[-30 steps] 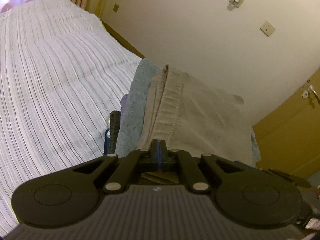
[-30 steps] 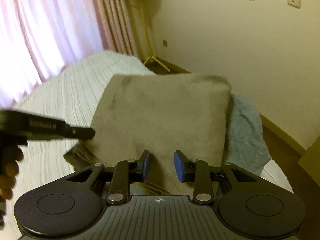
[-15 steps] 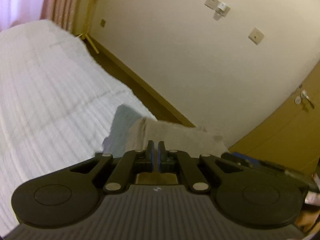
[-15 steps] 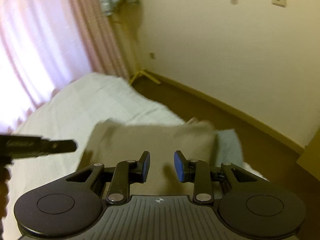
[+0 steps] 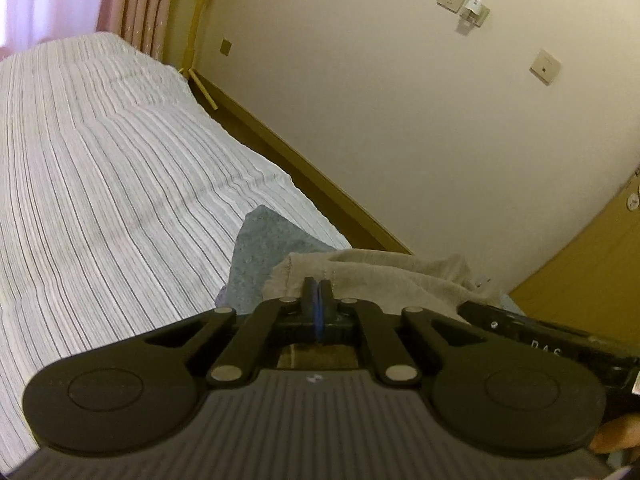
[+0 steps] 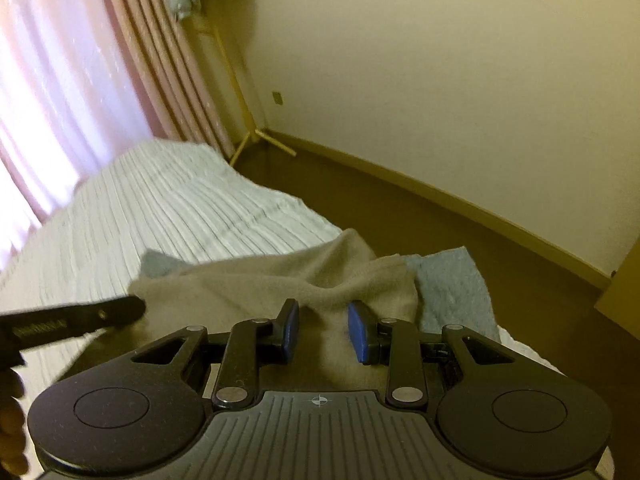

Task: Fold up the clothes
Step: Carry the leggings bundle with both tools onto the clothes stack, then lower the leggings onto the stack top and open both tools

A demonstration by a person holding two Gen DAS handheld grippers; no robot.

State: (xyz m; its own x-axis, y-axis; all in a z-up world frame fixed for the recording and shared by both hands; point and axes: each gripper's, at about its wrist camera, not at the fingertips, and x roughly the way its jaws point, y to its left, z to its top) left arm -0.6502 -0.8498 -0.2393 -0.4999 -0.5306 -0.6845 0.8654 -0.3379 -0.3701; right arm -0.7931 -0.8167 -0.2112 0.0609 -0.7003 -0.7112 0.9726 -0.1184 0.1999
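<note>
A beige cloth [image 5: 400, 276] lies bunched over a blue-grey towel [image 5: 264, 248] at the edge of the striped bed [image 5: 100, 180]. My left gripper [image 5: 318, 292] is shut, its pads pinched at the beige cloth's hemmed edge. In the right wrist view the beige cloth [image 6: 248, 280] rises in a ridge that runs between the blue pads of my right gripper [image 6: 323, 332], which grips that thick fold. The left gripper [image 6: 80, 318] comes in from the left, its tip at the cloth's corner. The blue-grey towel [image 6: 452, 288] shows on both sides beneath.
The bed [image 6: 180, 208] stretches away to pink curtains [image 6: 60, 80]. Brown floor [image 6: 440, 232] and a cream wall lie to the right, with a yellow stand [image 6: 240, 92] in the corner. A wooden door [image 5: 592, 272] is at far right. A hand [image 6: 10, 420] holds the left gripper.
Both views have drawn back from the pile. The beige cloth, flat and filling the view a second ago, now sits low and bunched at the fingertips. More floor and wall show.
</note>
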